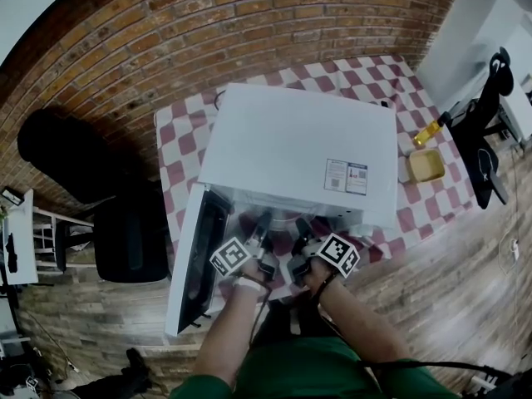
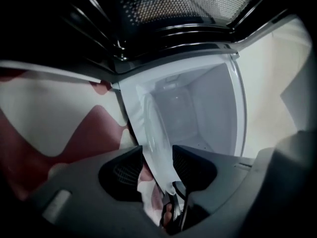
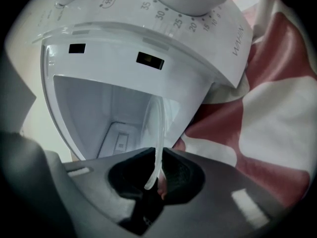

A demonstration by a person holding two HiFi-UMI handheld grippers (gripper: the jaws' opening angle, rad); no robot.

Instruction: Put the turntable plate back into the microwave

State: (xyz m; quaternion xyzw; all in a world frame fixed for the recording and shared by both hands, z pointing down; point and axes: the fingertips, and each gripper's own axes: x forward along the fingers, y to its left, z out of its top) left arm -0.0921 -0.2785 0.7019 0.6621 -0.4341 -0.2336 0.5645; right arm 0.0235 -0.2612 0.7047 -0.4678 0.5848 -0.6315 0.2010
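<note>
Glass turntable plate point(image 3: 157, 128), one, white microwave point(image 1: 299, 148), one

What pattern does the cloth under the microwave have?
The cloth has red and white checks; the head view shows it best.

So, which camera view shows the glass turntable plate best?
The left gripper view: the turntable plate shows its curved face and rim, between jaws standing apart. The right gripper view shows only its thin edge, pinched by shut jaws. In the head view the clear glass is barely distinguishable.
</note>
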